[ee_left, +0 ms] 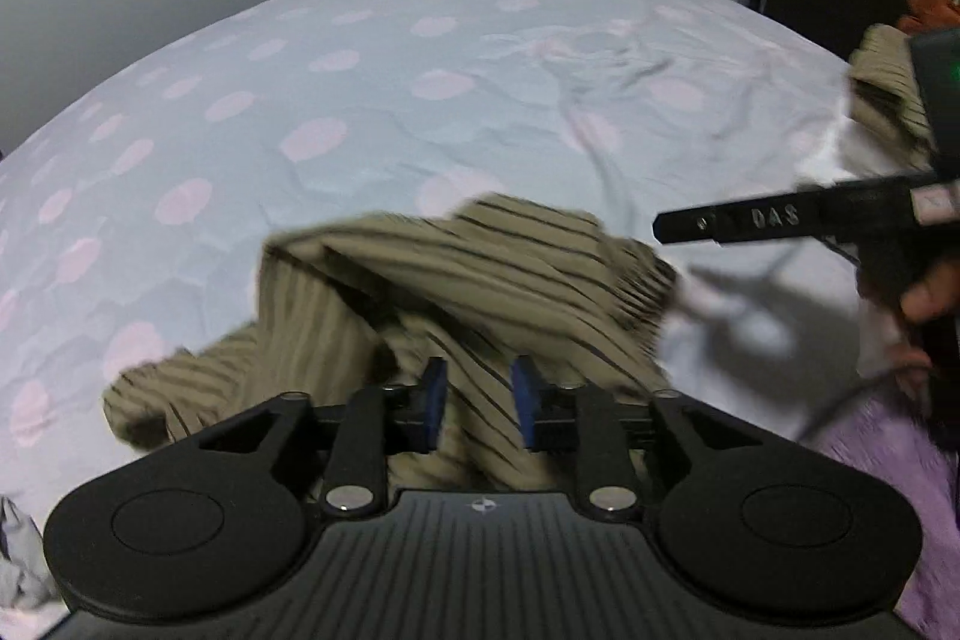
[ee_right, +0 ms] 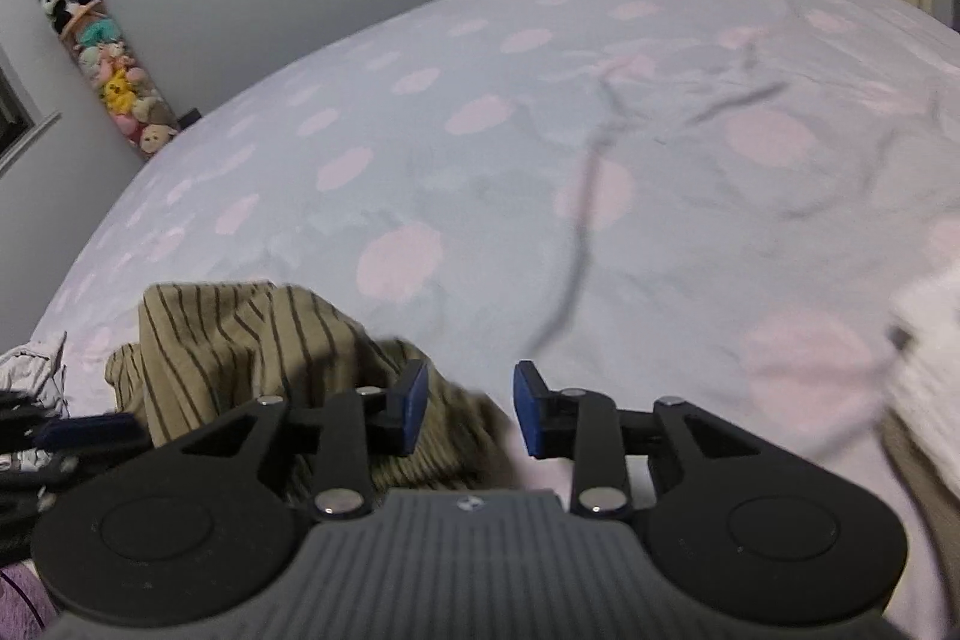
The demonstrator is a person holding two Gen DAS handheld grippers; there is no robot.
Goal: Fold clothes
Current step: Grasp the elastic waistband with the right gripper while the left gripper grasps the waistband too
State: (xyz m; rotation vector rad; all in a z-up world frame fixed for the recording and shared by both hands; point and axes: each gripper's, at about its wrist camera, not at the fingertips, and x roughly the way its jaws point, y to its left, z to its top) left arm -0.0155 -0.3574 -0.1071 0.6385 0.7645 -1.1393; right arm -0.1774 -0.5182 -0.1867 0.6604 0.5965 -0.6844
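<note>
Two grippers are over the bed (ee_left: pixel 360 100), and both stand partly open with nothing pinched. From the left wrist view, the left gripper (ee_left: pixel 477 403) hovers above the striped garment (ee_left: pixel 456 268), a crumpled olive heap with dark stripes near the bed's near edge; cloth shows in the gap, but the blue pads (ee_left: pixel 433 400) look clear of it. That view alone catches the right gripper (ee_left: pixel 690 223) side-on at the right edge, a hand (ee_left: pixel 927 292) behind it, plus purple fabric (ee_left: pixel 888 484) in the lower right corner. The right wrist view puts the garment lower left, its gripper over its edge, and alone shows a stack of plush toys (ee_right: pixel 108 64) against the far wall.
</note>
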